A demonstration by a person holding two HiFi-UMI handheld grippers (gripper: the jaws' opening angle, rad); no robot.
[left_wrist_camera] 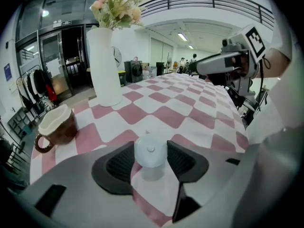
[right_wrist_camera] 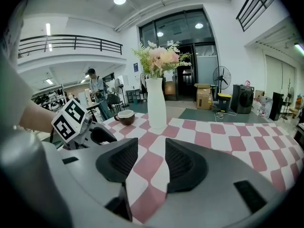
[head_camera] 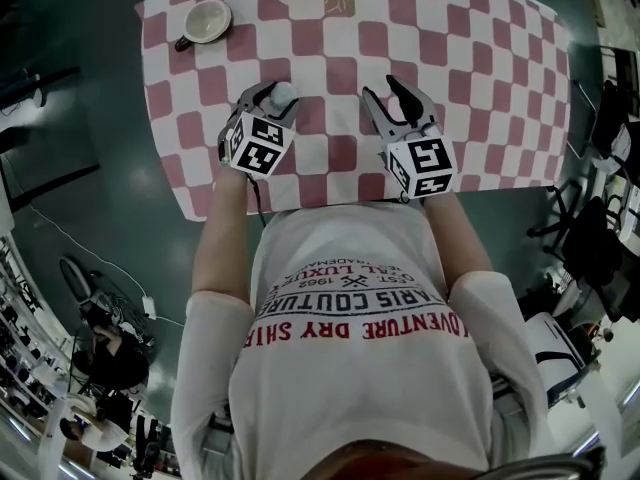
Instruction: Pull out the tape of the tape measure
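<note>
A small round white tape measure [head_camera: 285,94] [left_wrist_camera: 150,152] rests on the checked tablecloth [head_camera: 480,58]. My left gripper [head_camera: 272,95] [left_wrist_camera: 150,146] is shut on it, with both dark pads touching its sides. No tape is drawn out that I can see. My right gripper [head_camera: 382,89] [right_wrist_camera: 151,144] hovers a short way to the right at about the same depth, open with only tablecloth showing between its jaws. In the right gripper view, the left gripper's marker cube [right_wrist_camera: 70,120] shows at the left.
A brown mug [head_camera: 205,21] [left_wrist_camera: 56,126] [right_wrist_camera: 125,116] stands at the far left of the table. A tall white vase [left_wrist_camera: 104,65] [right_wrist_camera: 156,103] with flowers stands at the far edge. The table's near edge lies just behind both grippers, against the person's body.
</note>
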